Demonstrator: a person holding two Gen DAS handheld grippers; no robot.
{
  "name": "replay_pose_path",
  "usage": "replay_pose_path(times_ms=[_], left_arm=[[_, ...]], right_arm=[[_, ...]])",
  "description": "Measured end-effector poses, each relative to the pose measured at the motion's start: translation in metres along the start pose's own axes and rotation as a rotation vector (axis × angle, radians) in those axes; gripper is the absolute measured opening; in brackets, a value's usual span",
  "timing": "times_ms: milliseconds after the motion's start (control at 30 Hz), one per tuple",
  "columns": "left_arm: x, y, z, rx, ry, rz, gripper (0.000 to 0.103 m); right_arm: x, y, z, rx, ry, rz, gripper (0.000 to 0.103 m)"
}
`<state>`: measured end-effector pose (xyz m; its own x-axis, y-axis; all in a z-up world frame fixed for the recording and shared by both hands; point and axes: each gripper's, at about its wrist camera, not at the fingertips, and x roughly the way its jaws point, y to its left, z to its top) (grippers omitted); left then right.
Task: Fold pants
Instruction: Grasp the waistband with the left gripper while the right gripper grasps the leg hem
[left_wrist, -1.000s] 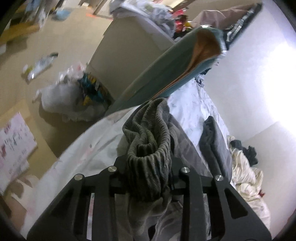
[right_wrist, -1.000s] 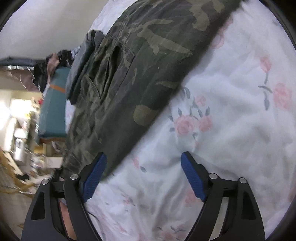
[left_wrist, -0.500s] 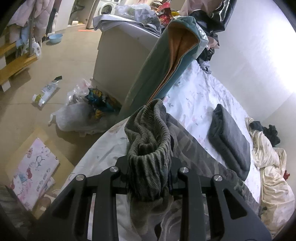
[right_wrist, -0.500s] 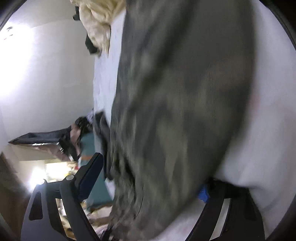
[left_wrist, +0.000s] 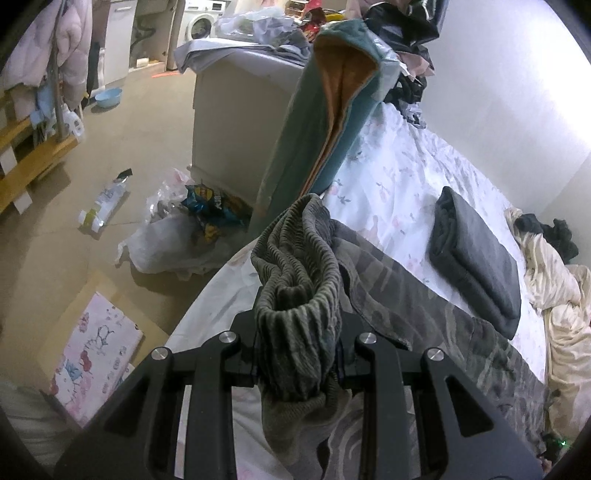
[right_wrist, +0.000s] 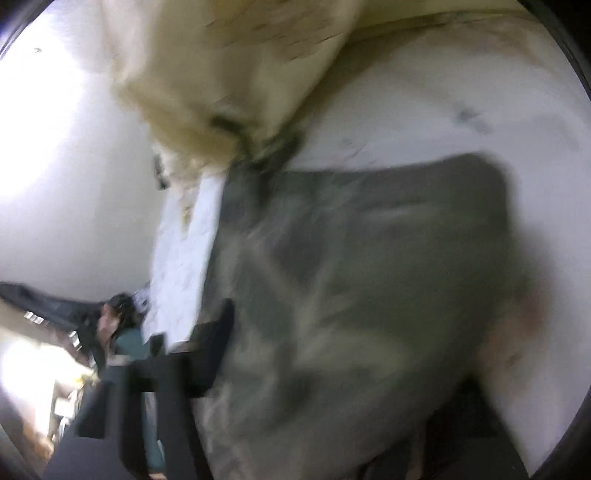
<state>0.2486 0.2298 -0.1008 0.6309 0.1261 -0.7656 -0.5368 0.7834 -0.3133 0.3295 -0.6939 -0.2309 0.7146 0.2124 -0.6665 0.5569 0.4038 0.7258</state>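
Left gripper (left_wrist: 297, 363) pinching the ribbed waistband (left_wrist: 295, 295) of the camo pants (left_wrist: 436, 321), bunched thick between the jaws and lifted off the floral sheet (left_wrist: 391, 184). Right gripper (right_wrist: 332, 387) pressed together at the far end of the pants (right_wrist: 362, 288); too blurred to tell whether cloth is truly caught between its fingers, though fabric drapes right over them.

Likely trouble from here: a thin or missed pinch on the right, letting the leg end slip free mid-fold and land crooked. Bunched waistband on the left may twist the fold line, leaving one side doubled and lumpy. Cream bedding (right_wrist: 229, 74) just beside the leg end, touching or nearly so in the right wrist view, so a fast sweep might drag it along or trap it inside the fold.

Pants lying lengthwise down the bed, waistband near the mattress edge above a floor littered with bags (left_wrist: 177, 236); a pull that way could spill cloth over the side. Folded grey garment (left_wrist: 476, 262) close alongside the pants toward the wall, narrowing room there. Teal roll (left_wrist: 325, 122) leaning at the bed's head. Clearest open sheet between roll and grey garment
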Motion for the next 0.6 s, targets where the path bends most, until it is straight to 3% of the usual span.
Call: replay_pose_path(times_ms=[200, 333, 400, 467, 600], left_arm=[[-0.024, -0.016, 0.015, 0.043, 0.004, -0.011, 0.023], [-0.052, -0.028, 0.026, 0.110, 0.001, -0.054, 0.023], [-0.061, -0.035, 0.033, 0.150, 0.025, -0.035, 0.022], [-0.065, -0.030, 0.042, 0.103, 0.065, -0.040, 0.022], [-0.079, -0.025, 0.051, 0.118, 0.067, -0.051, 0.022]], right_arm=[[-0.035, 0.034, 0.004, -0.175, -0.098, -0.039, 0.002], [-0.057, 0.060, 0.000, -0.269, -0.100, -0.074, 0.001], [-0.065, 0.066, 0.000, -0.267, -0.093, -0.077, 0.001], [-0.072, 0.072, -0.004, -0.273, -0.090, -0.096, 0.001], [-0.098, 0.078, -0.014, -0.268, -0.072, -0.144, 0.001]])
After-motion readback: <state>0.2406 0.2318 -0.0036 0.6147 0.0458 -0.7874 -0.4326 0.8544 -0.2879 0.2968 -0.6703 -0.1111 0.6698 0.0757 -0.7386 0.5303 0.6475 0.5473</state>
